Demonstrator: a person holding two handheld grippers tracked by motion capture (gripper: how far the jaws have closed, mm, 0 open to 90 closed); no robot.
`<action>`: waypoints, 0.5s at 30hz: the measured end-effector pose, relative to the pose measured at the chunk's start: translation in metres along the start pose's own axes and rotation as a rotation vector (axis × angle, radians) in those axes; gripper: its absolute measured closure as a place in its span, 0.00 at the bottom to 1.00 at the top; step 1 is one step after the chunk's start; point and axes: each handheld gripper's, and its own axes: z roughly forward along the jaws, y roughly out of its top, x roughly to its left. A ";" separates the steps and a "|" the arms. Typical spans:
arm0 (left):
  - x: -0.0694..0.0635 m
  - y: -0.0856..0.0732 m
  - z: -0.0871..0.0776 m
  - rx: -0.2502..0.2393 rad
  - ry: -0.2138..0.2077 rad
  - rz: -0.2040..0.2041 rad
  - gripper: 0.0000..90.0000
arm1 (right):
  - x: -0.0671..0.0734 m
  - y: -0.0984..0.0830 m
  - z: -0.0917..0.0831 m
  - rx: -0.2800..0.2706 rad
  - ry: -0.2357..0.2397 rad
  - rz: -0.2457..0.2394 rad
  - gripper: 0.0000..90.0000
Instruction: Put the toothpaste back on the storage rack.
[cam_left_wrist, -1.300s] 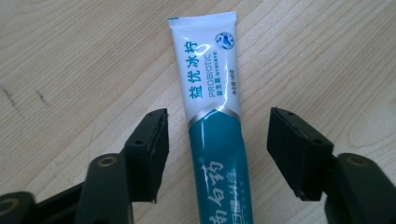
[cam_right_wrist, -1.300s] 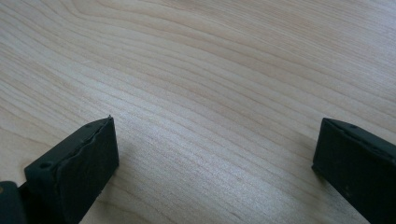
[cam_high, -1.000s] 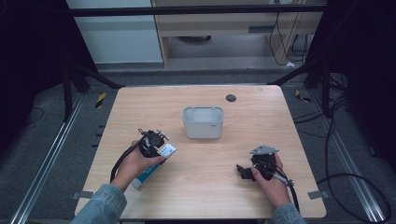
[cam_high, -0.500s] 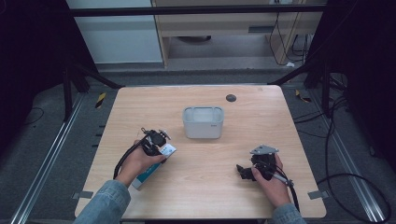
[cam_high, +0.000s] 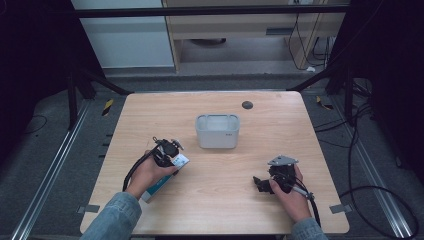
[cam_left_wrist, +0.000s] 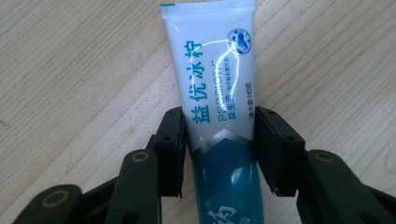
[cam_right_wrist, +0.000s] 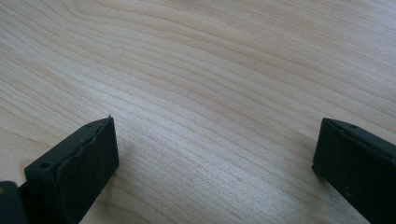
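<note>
So the left gripper (cam_left_wrist: 219, 140) has its two black jaws pressed against either side of a toothpaste tube (cam_left_wrist: 212, 79), roughly where the white part of the tube meets the teal part. Its flat crimped end points away from the camera, and there's blue Chinese lettering plus "PROBIOTIC"-ish print running along it. The tube looks like it's lying on the wooden table (cam_left_wrist: 70, 70), though I can't tell for sure if it's lifted a bit.

From the high view, the left gripper (cam_high: 167, 150) is over on the near-left part of the table (cam_high: 150, 115), with the person's left hand (cam_high: 147, 172) wrapped around it, denim sleeve showing. The toothpaste tube (cam_high: 155, 187) sticks out from under the hand toward the near edge, and its white end pokes out just past the jaws.

Right gripper (cam_high: 262, 184) is on the near-right side, well apart from the left one, held by the right hand (cam_high: 290, 197), with the grey three-cornered plate on top. In the right gripper view its jaws are spread wide with just bare wood grain between them (cam_right_wrist: 219, 140).

A white rectangular bin (cam_high: 217, 131) sits mid-table, beyond both grippers, touching neither. Small dark round thing (cam_high: 247, 105) beyond it near the far edge, can't tell what it is
</note>
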 end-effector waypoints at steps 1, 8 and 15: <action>0.000 0.000 0.000 0.005 -0.004 0.002 0.64 | 0.000 0.000 0.000 0.000 0.000 -0.001 0.00; -0.002 0.001 -0.001 0.001 -0.005 0.009 0.70 | 0.000 0.000 0.000 0.000 0.000 0.001 0.00; -0.003 0.000 -0.003 -0.002 0.000 0.023 0.76 | 0.000 0.000 0.000 0.000 -0.001 -0.001 0.00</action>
